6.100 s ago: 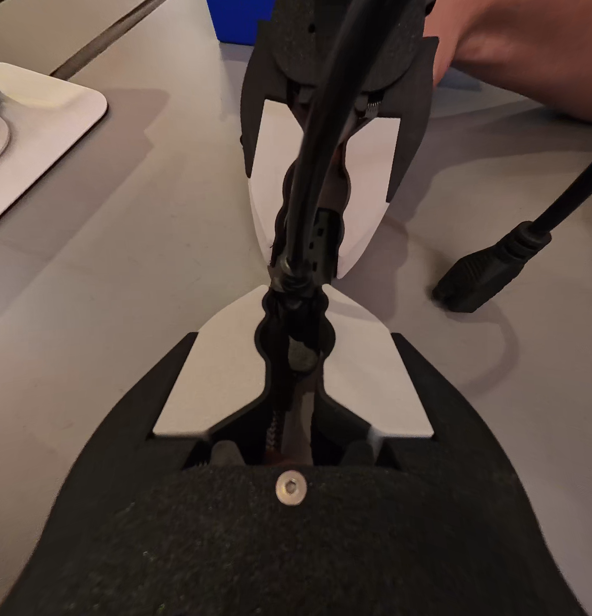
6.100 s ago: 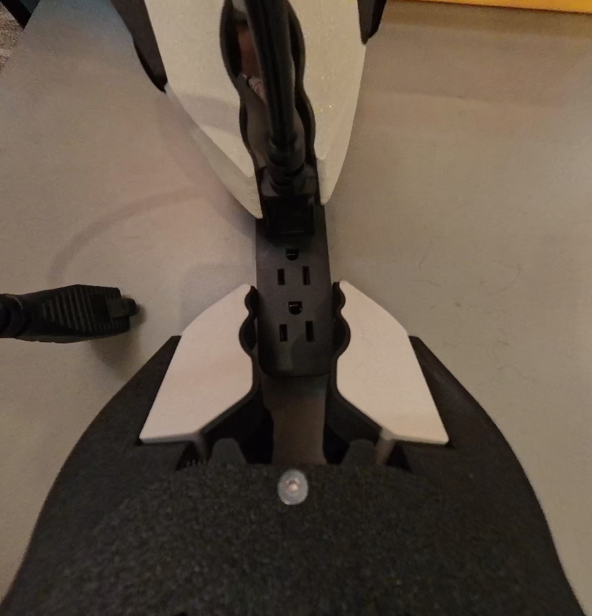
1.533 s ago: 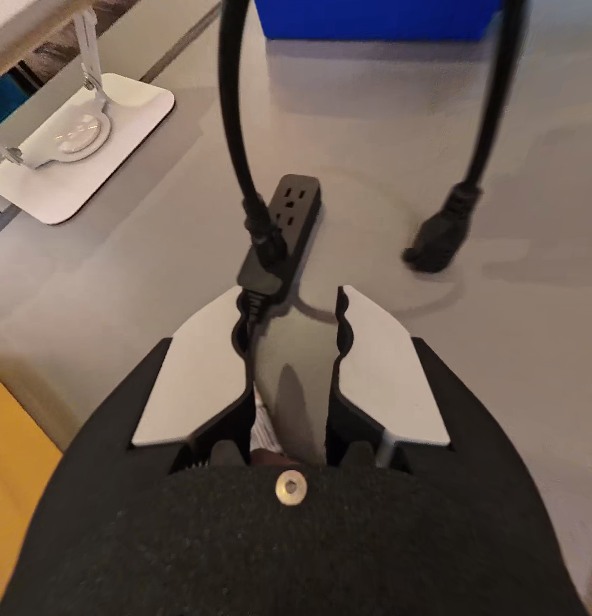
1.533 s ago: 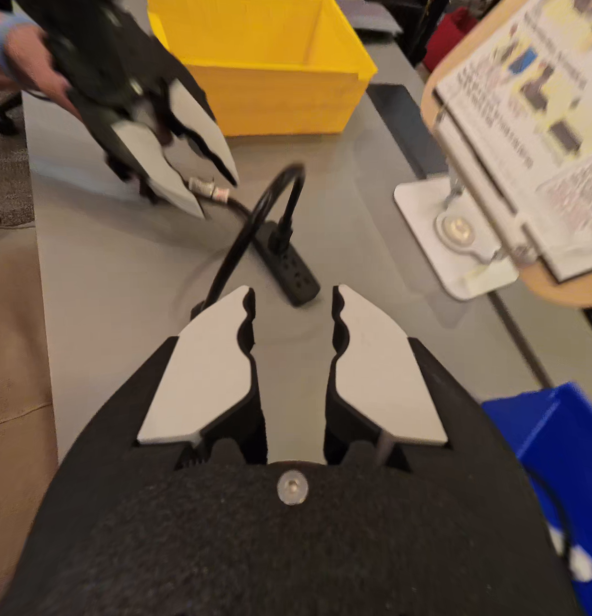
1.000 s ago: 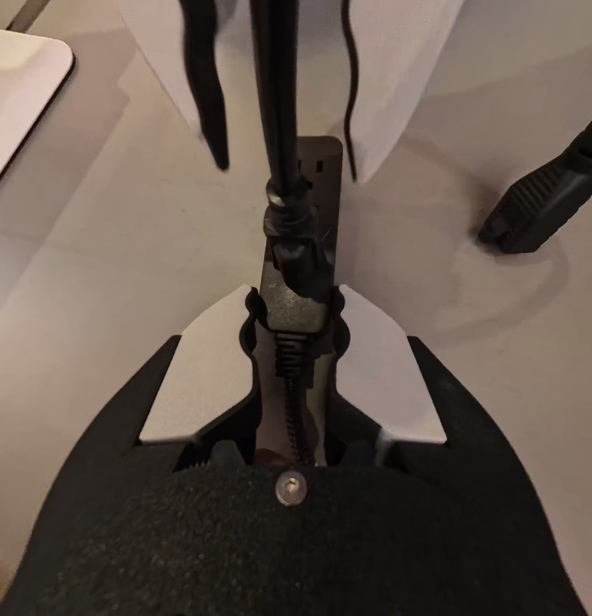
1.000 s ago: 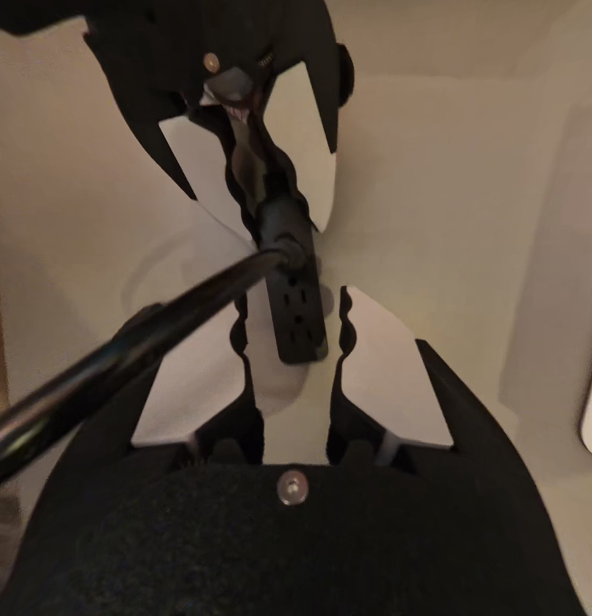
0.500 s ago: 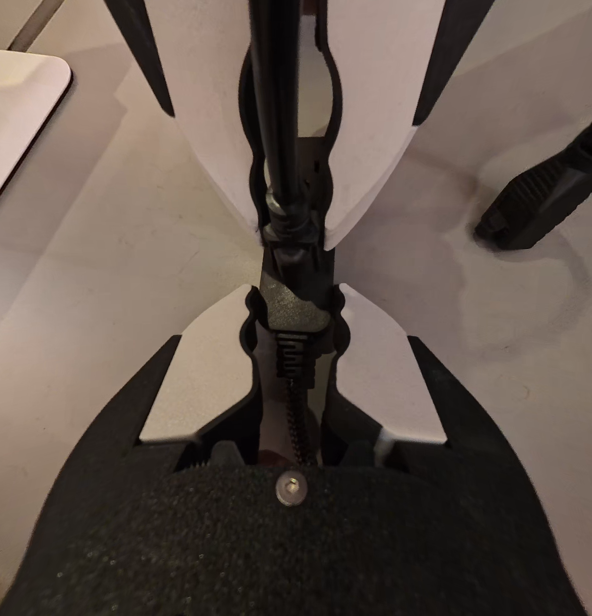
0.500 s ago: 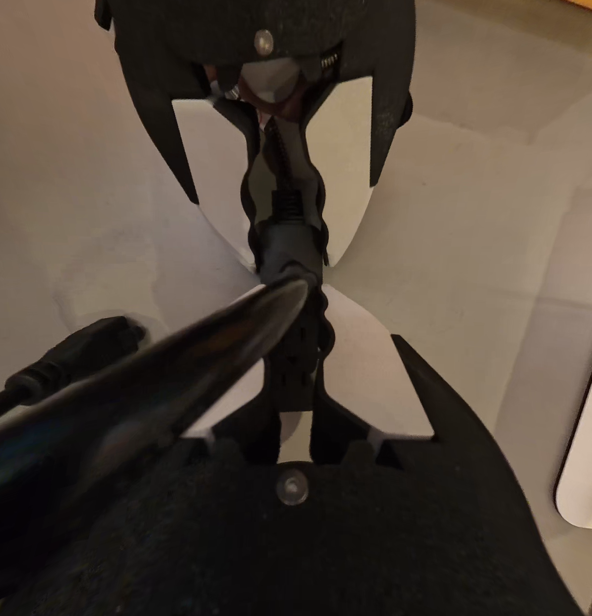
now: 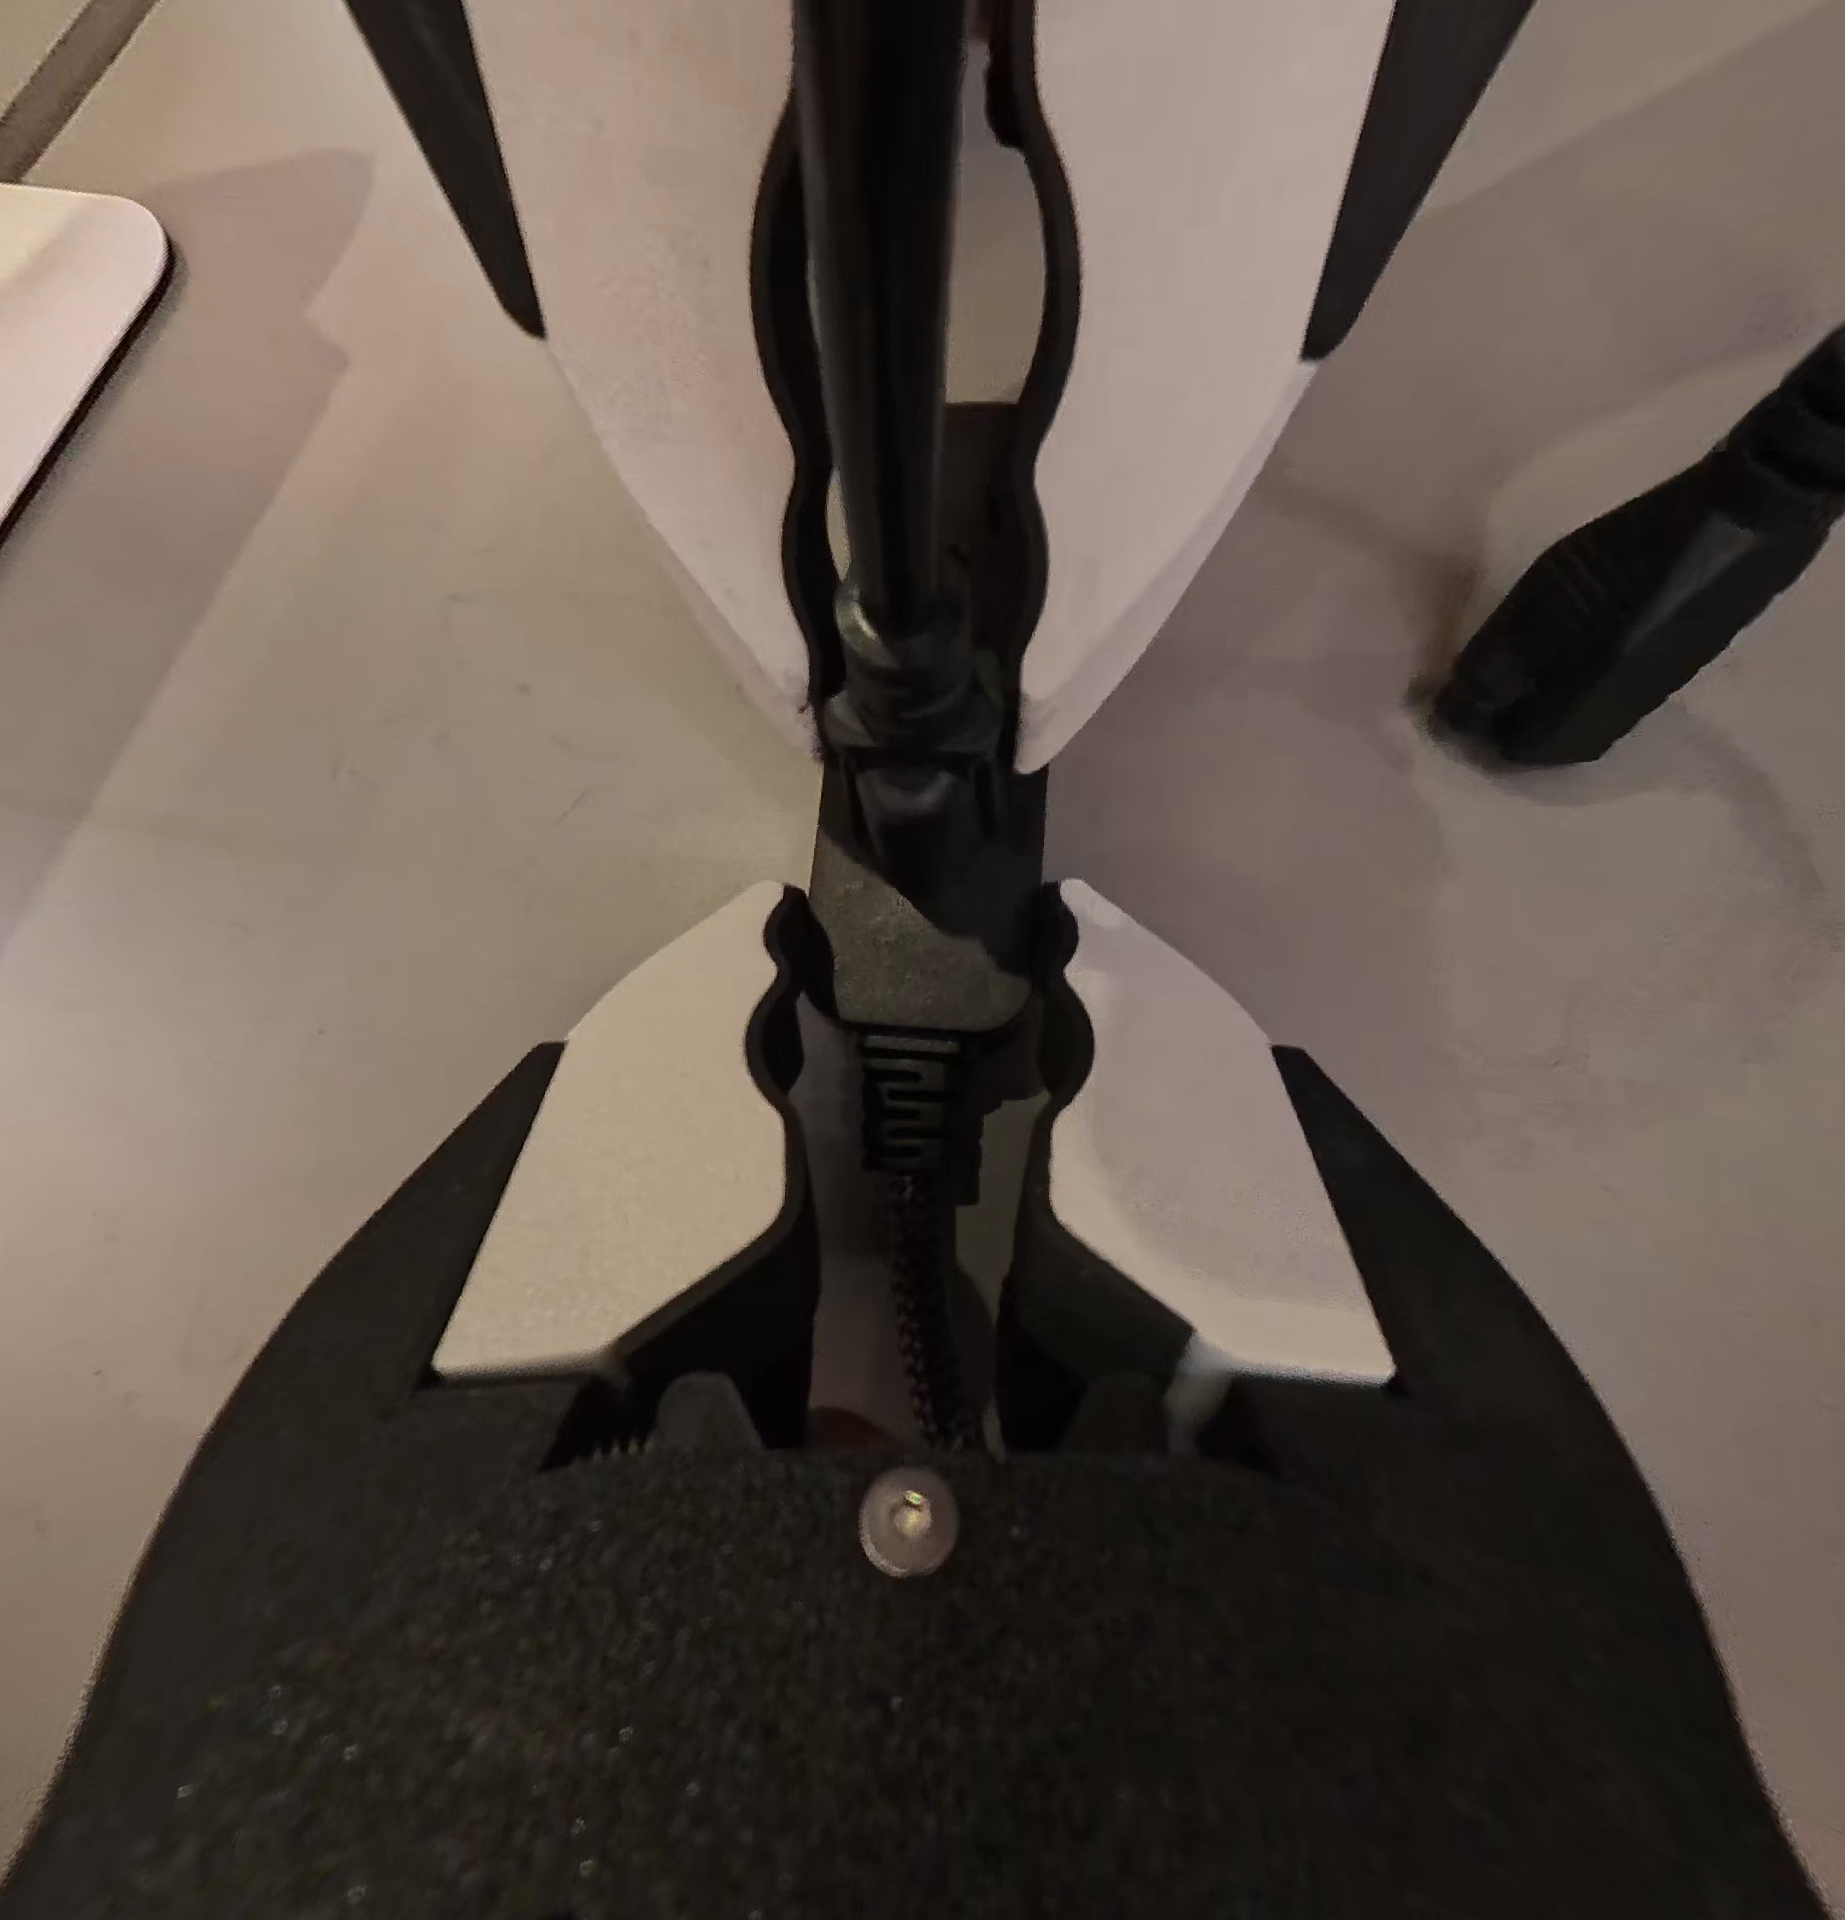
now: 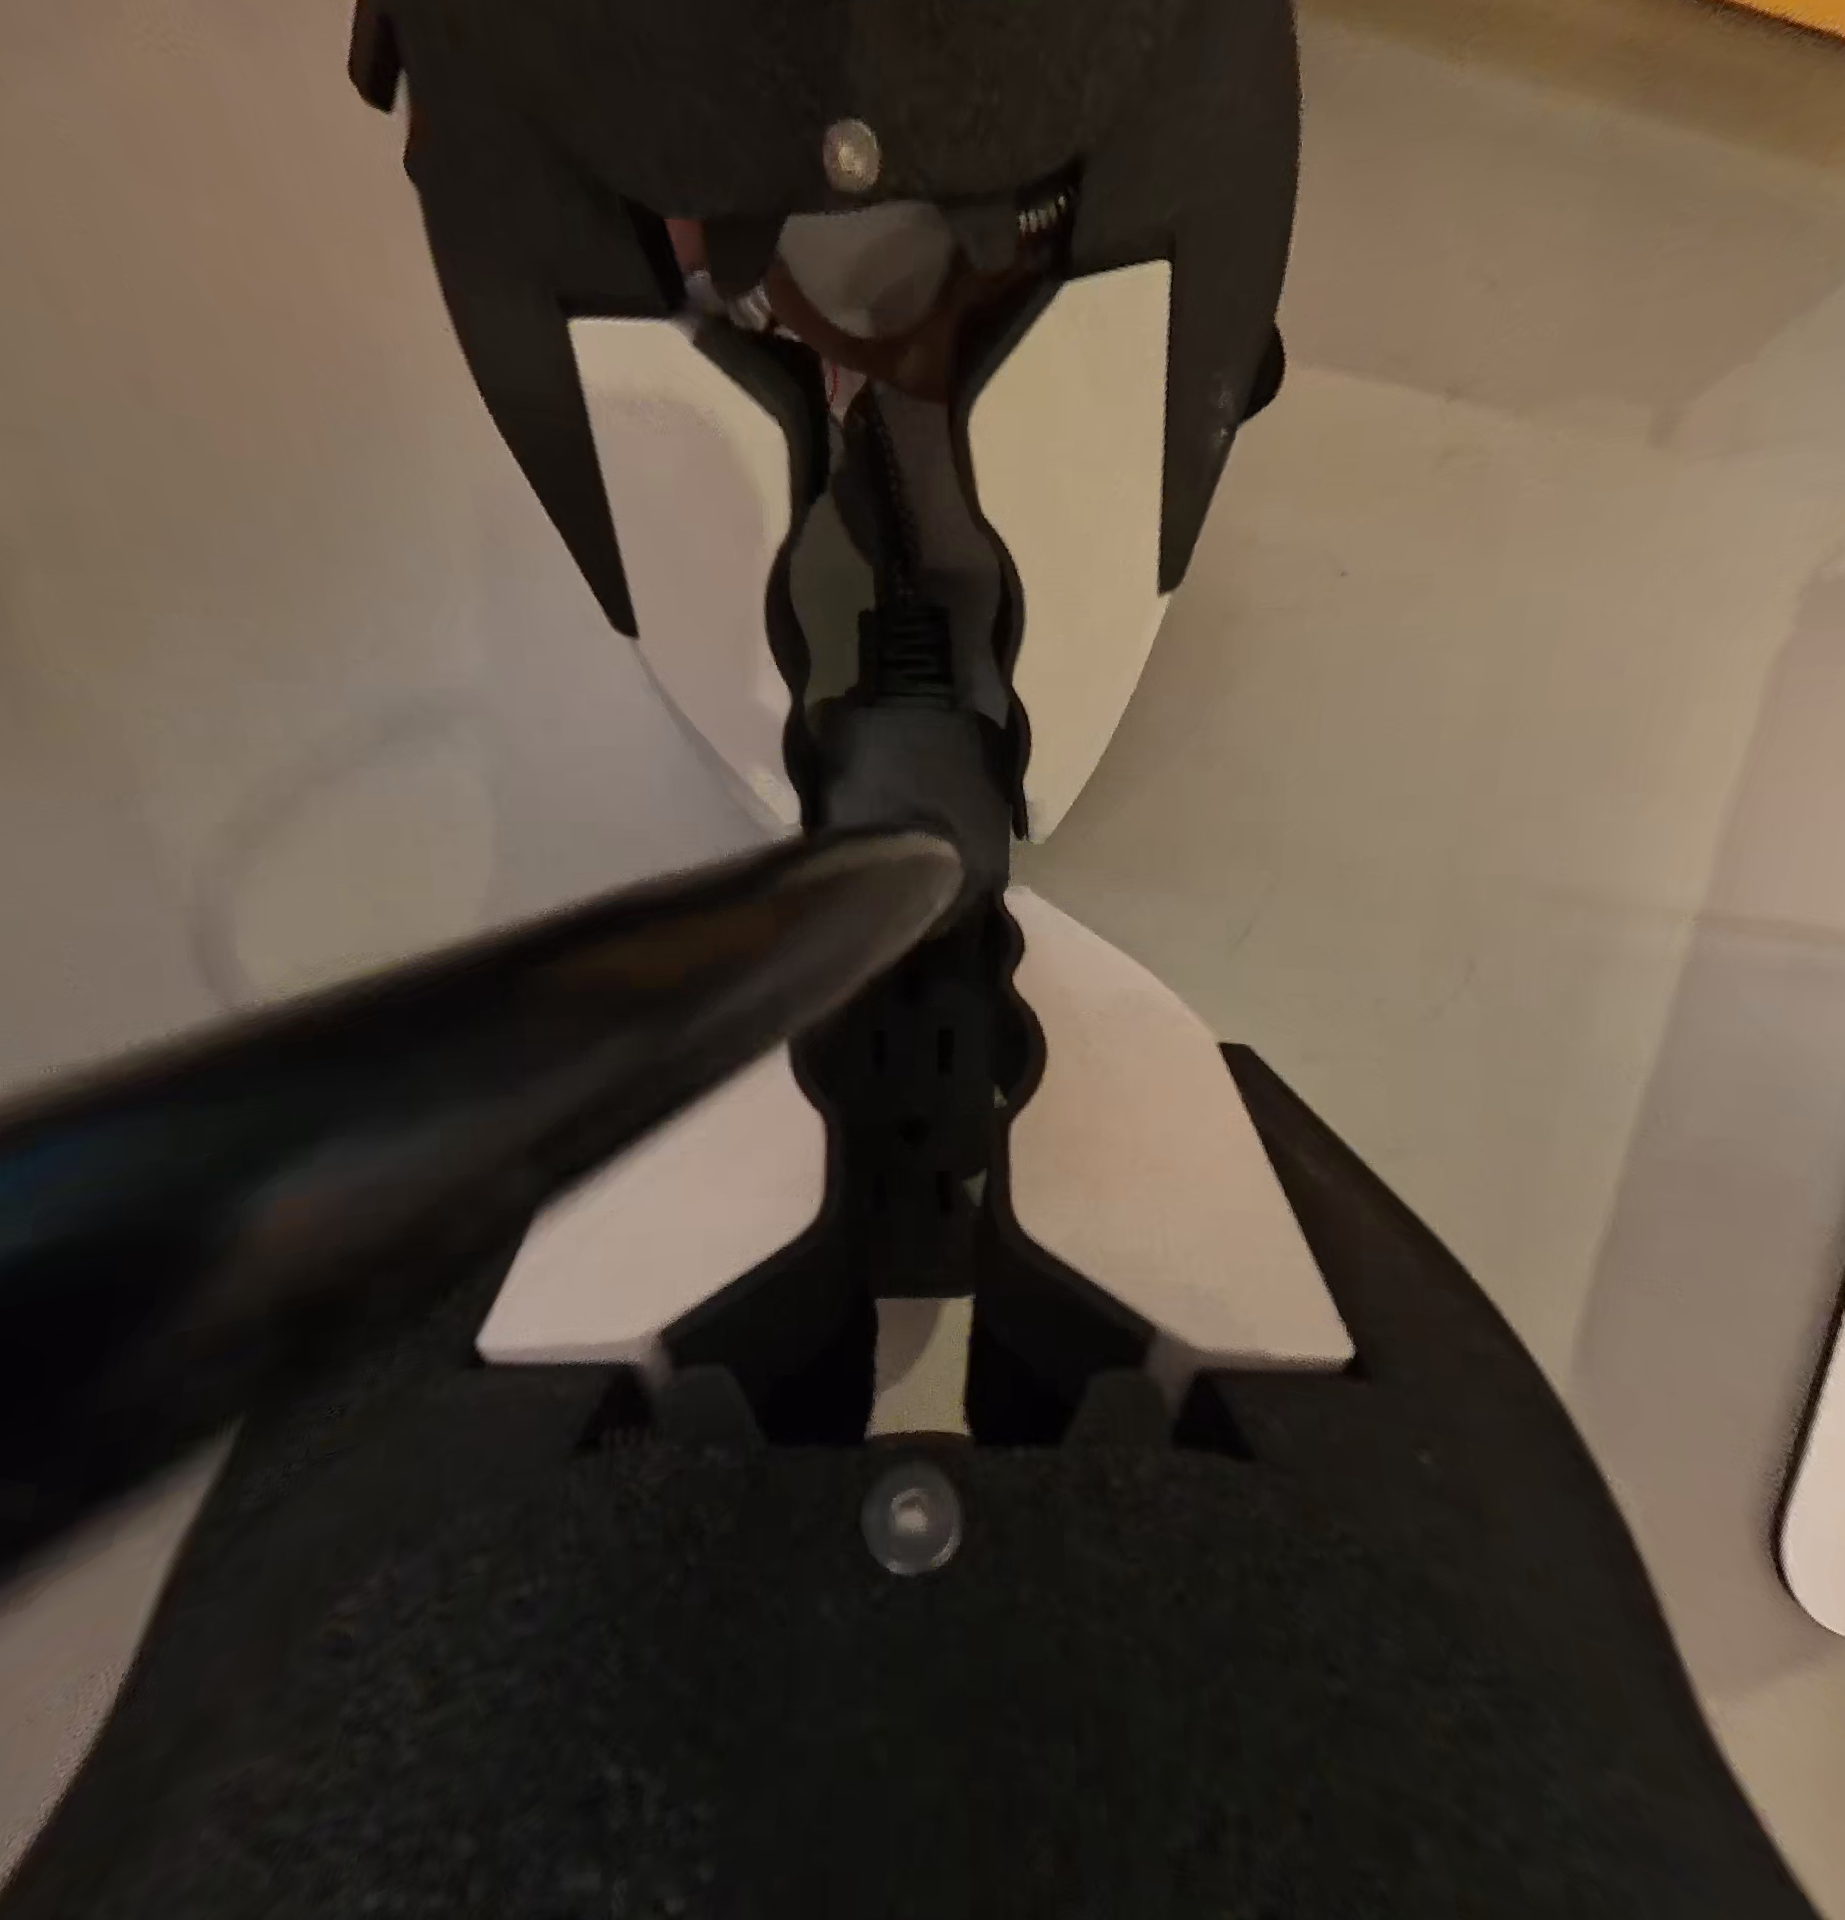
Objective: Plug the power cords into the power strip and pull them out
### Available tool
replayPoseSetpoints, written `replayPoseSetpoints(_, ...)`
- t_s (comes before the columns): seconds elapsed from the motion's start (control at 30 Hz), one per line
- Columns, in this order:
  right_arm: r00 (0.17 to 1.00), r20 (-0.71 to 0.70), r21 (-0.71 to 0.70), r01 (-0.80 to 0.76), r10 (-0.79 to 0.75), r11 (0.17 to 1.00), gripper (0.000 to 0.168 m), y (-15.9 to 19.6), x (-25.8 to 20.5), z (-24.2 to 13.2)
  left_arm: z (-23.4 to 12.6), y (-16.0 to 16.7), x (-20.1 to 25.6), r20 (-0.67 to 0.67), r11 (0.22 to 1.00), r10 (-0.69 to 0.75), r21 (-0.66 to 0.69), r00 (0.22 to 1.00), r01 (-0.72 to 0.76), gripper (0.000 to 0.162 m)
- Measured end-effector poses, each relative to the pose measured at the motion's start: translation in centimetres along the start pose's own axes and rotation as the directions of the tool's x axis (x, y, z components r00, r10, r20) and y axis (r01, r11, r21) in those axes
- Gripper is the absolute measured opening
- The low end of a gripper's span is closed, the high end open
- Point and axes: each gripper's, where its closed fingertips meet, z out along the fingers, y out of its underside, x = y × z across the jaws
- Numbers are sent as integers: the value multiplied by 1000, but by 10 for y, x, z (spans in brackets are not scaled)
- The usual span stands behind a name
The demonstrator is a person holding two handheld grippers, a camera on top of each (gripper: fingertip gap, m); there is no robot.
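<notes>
The left hand-held gripper (image 9: 923, 914) clamps the long black plastic power strip (image 9: 913, 935) at its near end. The right hand-held gripper (image 10: 913, 914) clamps its far end around the plugged glossy black cord (image 10: 430, 1091). The pale table (image 9: 326, 831) is bare either side.

- Power strip (image 9: 913, 935): lies flat on the table (image 9: 326, 831), held between the two grippers, which face each other from opposite ends.
- Left gripper (image 9: 918, 925): clamped on the strip's cabled end.
- Right gripper (image 10: 913, 997): closed around the strip's far, socket end, tips just beside the seated plug (image 9: 902, 717).
- Plug's cord (image 10: 430, 1091): rises from the strip, passing across the right gripper.
- Loose plug (image 9: 1666, 582): on the table to the strip's right in the left wrist view, well apart.
- Flat board (image 9: 35, 343): far left on the table.
</notes>
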Motion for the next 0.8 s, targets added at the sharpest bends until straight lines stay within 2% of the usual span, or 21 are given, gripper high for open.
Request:
replayPoseSetpoints(0.03,1000,3,-9,3,-3,1000,24,-1,-1,0,0,0,0,-4,1000,-1,4,1000,1,43)
replayPoseSetpoints(0.23,995,55,53,-85,82,995,23,1,3,0,0,-1,-1,4,1000,-9,0,1000,9,43)
replayPoseSetpoints(0.37,999,23,14,-39,39,999,23,-4,1,1,-1,0,0,21,1000,15,-5,1000,-15,43)
replayPoseSetpoints(0.6,994,62,115,-96,89,989,23,3,2,-1,0,0,1,4,1000,14,-3,1000,-14,43)
replayPoseSetpoints(0.7,999,26,68,-49,48,996,23,-7,1,0,-1,0,1,19,999,40,-30,999,-40,43)
replayPoseSetpoints(0.8,998,34,75,-54,52,996,24,-7,2,0,-1,1,1,10,1000,25,6,1000,-25,44)
